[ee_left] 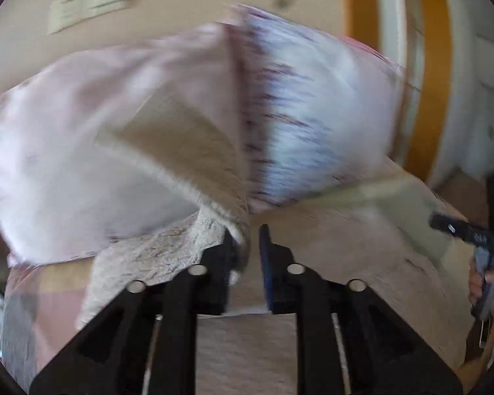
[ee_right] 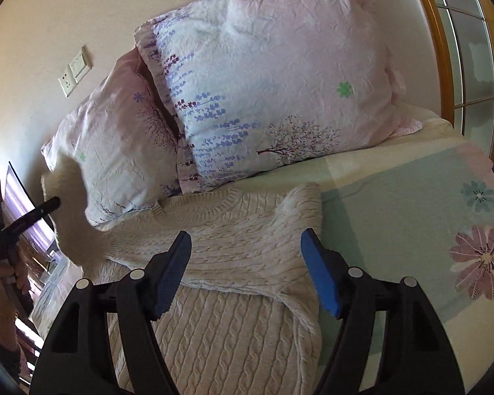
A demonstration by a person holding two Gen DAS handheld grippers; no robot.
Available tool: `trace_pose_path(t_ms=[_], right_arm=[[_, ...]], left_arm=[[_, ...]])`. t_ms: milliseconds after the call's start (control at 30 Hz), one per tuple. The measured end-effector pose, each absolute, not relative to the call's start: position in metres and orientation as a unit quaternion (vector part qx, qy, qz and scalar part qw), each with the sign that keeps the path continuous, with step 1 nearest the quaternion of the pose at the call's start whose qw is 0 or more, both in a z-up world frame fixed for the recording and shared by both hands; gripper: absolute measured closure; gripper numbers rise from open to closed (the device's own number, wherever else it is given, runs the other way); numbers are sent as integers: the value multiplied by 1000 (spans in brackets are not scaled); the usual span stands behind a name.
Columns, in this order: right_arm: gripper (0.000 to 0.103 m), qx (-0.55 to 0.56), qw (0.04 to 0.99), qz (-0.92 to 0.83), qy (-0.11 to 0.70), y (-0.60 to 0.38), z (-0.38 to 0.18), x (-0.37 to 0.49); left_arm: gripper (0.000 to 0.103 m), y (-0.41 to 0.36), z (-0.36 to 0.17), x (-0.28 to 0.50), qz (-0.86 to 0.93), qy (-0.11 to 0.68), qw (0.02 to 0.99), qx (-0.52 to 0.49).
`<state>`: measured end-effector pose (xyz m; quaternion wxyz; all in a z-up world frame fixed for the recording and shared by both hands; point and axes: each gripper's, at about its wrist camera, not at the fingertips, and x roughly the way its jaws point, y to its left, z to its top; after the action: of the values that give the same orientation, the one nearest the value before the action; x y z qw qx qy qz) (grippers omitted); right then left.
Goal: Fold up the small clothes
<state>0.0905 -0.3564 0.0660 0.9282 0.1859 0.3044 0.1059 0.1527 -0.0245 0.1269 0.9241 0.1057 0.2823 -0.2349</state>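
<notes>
The right tongs (ee_right: 246,271) hang released, fingers spread wide above the cream cable-knit sweater (ee_right: 233,263), which lies flat on the bed (ee_right: 395,217) with its right sleeve already folded across the chest. The left tongs (ee_left: 248,253) are clenched on the left sleeve (ee_left: 168,253), lifted off the bed; that view is blurred. From the right camera the raised sleeve hides part of the nearer pillow (ee_right: 115,144). A second, larger pillow (ee_right: 280,82) leans behind, near the wall sockets (ee_right: 74,70).
</notes>
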Motion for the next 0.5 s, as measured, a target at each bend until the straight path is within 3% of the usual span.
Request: trace_pose_path(t_ms=[33,133,200,267,333,400,500], right_arm=[[33,187,926,103,312,-358,64,88],[33,204,913,108,336,-373,61,68],[33,206,908,100,351,-385,56,48],[33,223,897,102,369,-395,47,30],[34,256,876,111,393,-404,31,13],[46,288,851,129,419,-404,12,-1],[53,314,824,152,447,-393,-8,-17]], left_arm=[[42,-60,109,150,-257,299,908,141],[41,-92,72,148,-261,335,884,193],[39,-61,68,140,-253,353,886,163],[27,-8,71,128,-227,365,895,117],[27,41,66,104,-194,380,901,76],[27,79,55,86,-167,408,897,38],[28,124,27,57,-147,455,878,-30]])
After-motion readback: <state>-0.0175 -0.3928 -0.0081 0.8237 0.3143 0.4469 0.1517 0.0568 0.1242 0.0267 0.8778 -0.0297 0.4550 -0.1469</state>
